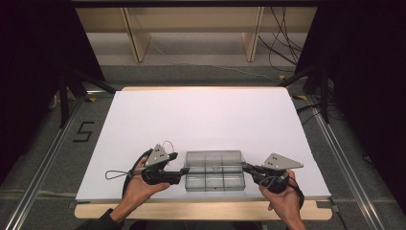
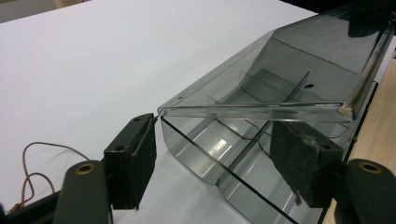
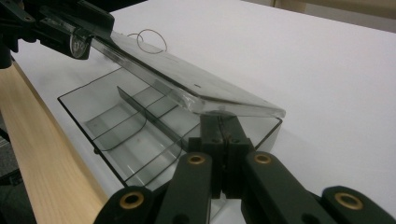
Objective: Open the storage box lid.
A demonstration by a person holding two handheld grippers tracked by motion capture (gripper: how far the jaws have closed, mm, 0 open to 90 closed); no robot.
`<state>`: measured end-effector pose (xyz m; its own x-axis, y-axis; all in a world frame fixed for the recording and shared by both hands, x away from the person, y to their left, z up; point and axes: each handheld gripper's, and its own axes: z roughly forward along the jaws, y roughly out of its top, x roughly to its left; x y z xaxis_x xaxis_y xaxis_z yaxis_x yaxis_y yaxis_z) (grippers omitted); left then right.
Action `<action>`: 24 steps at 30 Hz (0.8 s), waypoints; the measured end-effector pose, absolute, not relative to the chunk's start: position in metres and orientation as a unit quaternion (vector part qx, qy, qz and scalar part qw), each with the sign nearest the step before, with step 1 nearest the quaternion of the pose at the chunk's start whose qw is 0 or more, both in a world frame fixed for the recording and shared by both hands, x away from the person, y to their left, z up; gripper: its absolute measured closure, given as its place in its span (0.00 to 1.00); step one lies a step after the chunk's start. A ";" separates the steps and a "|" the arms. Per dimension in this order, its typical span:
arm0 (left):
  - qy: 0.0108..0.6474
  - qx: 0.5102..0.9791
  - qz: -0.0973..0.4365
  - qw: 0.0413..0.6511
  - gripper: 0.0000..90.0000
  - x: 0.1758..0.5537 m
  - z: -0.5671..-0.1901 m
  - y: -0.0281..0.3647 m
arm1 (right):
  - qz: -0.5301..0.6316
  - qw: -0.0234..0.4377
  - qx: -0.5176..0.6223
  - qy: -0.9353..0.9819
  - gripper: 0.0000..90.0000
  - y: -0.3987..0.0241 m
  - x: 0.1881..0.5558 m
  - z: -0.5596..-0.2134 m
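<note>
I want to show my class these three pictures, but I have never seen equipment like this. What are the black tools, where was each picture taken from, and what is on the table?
There is no machine here: a person holds a hand-operated two-jaw gripper in each hand. The high view looks down from above the person's side of the white table. The other two pictures come from small cameras riding on the grippers, looking along their black jaws.

On the table lies a clear plastic box with dividers inside; its lid is partly raised.

The left gripper is at one end of the box, jaws open, pads on either side of the end without pressing. The right gripper is at the other end, jaws shut, just below the lid's edge; whether they pinch the box wall is unclear.
</note>
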<state>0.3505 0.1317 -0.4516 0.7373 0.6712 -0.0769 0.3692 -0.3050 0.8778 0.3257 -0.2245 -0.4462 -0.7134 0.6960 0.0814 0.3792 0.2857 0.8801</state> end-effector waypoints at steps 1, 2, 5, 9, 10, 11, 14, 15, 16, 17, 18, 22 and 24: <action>0.321 0.797 0.151 0.488 0.35 0.352 -0.451 0.131 | 0.488 0.163 0.347 0.784 1.00 -0.224 0.327 -0.446; 0.321 0.797 0.151 0.488 0.35 0.352 -0.451 0.131 | 0.488 0.163 0.347 0.784 1.00 -0.224 0.327 -0.446; 0.321 0.796 0.155 0.490 0.35 0.355 -0.451 0.131 | 0.485 0.164 0.349 0.785 1.00 -0.224 0.329 -0.444; 0.324 0.790 0.151 0.497 0.36 0.361 -0.451 0.129 | 0.493 0.171 0.342 0.782 1.00 -0.223 0.333 -0.443; 0.324 0.790 0.151 0.497 0.37 0.361 -0.451 0.129 | 0.493 0.171 0.342 0.782 1.00 -0.223 0.333 -0.443; 0.323 0.788 0.149 0.503 0.37 0.363 -0.452 0.129 | 0.492 0.176 0.334 0.784 1.00 -0.223 0.335 -0.443; 0.311 0.790 0.154 0.506 0.39 0.368 -0.452 0.129 | 0.498 0.173 0.331 0.782 1.00 -0.223 0.338 -0.442; 0.319 0.788 0.154 0.504 0.40 0.368 -0.452 0.128 | 0.496 0.163 0.344 0.780 1.00 -0.222 0.336 -0.441; 0.319 0.788 0.154 0.504 0.41 0.368 -0.452 0.128 | 0.496 0.163 0.344 0.780 1.00 -0.222 0.336 -0.441; 0.311 0.789 0.156 0.506 0.43 0.370 -0.453 0.127 | 0.500 0.172 0.329 0.782 1.00 -0.222 0.340 -0.441; 0.311 0.789 0.156 0.506 0.44 0.370 -0.453 0.127 | 0.500 0.172 0.329 0.782 1.00 -0.222 0.340 -0.441; 0.302 0.790 0.165 0.507 0.47 0.374 -0.453 0.125 | 0.495 0.173 0.335 0.783 1.00 -0.222 0.341 -0.439; 0.293 0.792 0.166 0.509 0.49 0.376 -0.453 0.125 | 0.494 0.169 0.347 0.779 1.00 -0.221 0.341 -0.439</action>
<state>0.3758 0.1247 -0.4533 0.7733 0.6331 -0.0357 0.2952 -0.3097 0.9038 0.3408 -0.2212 -0.4390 -0.7018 0.7079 0.0796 0.3744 0.2715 0.8867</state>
